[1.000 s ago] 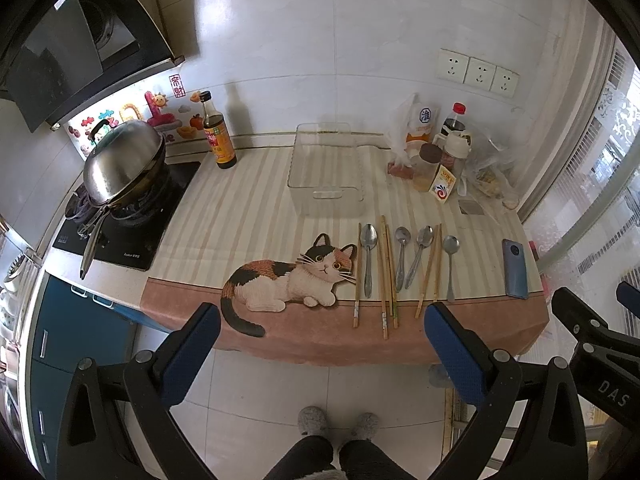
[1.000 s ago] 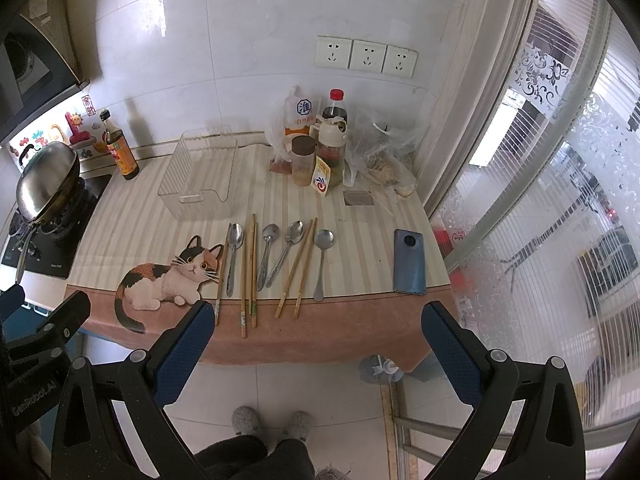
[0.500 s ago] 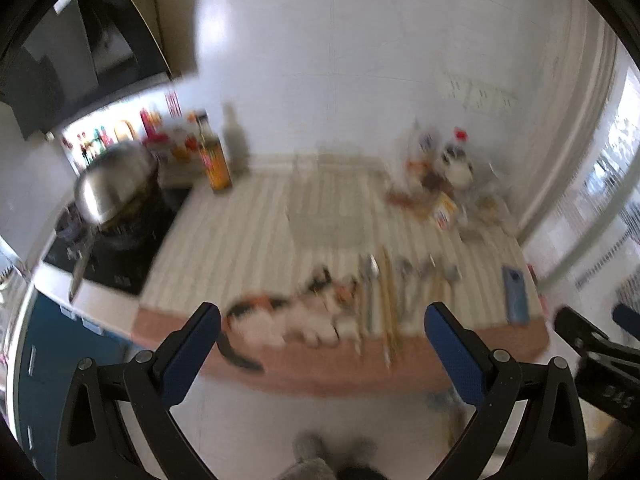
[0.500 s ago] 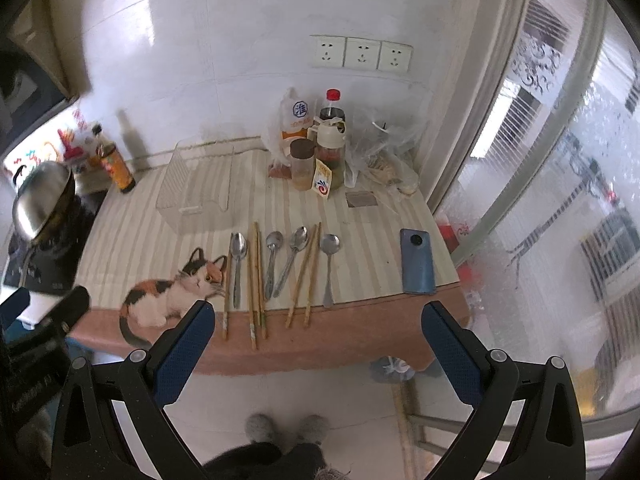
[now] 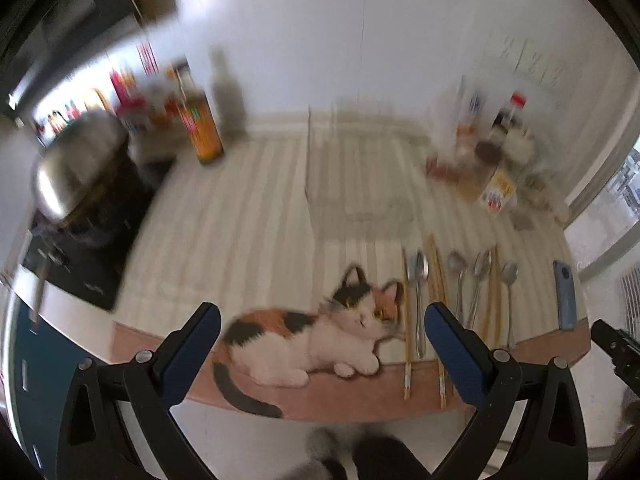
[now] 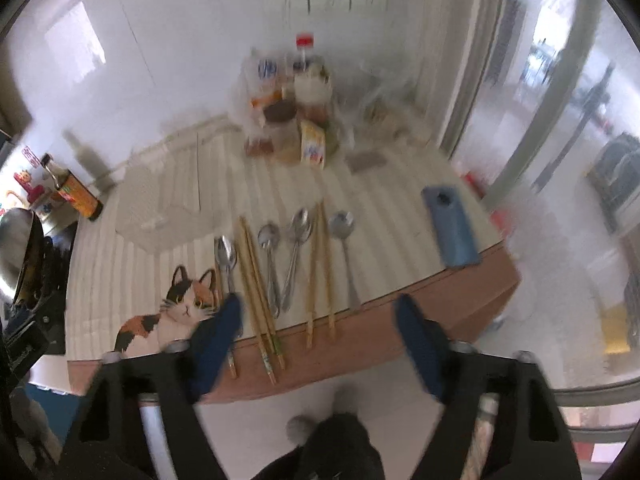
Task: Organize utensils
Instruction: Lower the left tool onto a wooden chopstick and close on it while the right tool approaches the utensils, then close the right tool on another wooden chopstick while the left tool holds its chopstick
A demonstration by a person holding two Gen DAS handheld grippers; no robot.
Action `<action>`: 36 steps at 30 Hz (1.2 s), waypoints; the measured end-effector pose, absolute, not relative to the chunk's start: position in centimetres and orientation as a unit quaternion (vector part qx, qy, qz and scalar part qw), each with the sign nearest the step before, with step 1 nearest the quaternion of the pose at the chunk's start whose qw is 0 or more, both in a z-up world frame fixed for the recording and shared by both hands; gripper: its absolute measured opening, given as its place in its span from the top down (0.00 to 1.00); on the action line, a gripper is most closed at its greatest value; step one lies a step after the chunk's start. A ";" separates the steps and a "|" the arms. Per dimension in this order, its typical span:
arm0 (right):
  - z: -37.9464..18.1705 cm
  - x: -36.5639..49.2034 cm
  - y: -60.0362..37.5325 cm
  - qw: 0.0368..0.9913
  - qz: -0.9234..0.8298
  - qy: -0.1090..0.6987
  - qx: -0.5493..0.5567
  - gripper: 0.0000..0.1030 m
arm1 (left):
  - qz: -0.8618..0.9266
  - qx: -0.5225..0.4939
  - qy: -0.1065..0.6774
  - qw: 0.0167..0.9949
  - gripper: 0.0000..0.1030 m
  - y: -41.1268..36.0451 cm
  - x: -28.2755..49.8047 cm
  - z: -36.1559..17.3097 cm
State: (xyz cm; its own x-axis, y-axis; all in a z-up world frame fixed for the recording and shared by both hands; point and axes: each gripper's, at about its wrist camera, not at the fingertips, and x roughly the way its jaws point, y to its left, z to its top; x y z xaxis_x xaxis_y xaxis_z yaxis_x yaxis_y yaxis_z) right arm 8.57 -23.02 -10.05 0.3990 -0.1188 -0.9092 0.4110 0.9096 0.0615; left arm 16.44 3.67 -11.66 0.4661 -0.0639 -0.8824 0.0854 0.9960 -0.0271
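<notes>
Several metal spoons [image 6: 269, 240] and wooden chopsticks [image 6: 256, 280] lie side by side near the front edge of the striped counter mat [image 6: 400, 200]; the left wrist view blurs them, spoons [image 5: 418, 276] beside chopsticks [image 5: 436, 280]. A clear plastic bin [image 5: 356, 192] stands empty behind them, seen again as the bin [image 6: 160, 200]. My left gripper [image 5: 322, 316] is open over the mat's cat picture, left of the utensils, holding nothing. My right gripper [image 6: 318, 312] hangs over the counter's front edge, above the handle ends. Its jaws are closing, with nothing pressed between the pads.
A blue phone [image 6: 450, 228] lies at the right end of the counter. Condiment jars and bags [image 6: 292, 120] crowd the back by the wall. A sauce bottle [image 5: 200, 120] and a lidded steel wok [image 5: 76, 164] on a black hob stand at left. The person's feet show below.
Both grippers have dropped and moved in toward the counter, so the utensils look larger. The right gripper has rolled and its jaws have narrowed. Both views are now blurred.
</notes>
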 end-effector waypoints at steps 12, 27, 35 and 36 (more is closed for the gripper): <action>-22.0 14.2 -29.8 0.747 -0.124 0.622 0.201 0.60 | -0.105 0.019 0.679 0.727 0.50 -6.5 21.5 -26.3; -27.4 18.1 -30.3 0.705 -0.067 0.678 0.200 0.60 | -0.083 0.061 0.695 0.711 0.92 -8.6 23.1 -30.5; -28.8 19.4 -25.7 0.697 -0.035 0.687 0.201 0.60 | -0.045 0.032 0.707 0.705 0.94 -2.3 23.4 -29.9; -28.9 19.5 -25.0 0.696 -0.031 0.689 0.199 0.60 | -0.048 0.025 0.708 0.704 0.95 -1.5 23.5 -29.7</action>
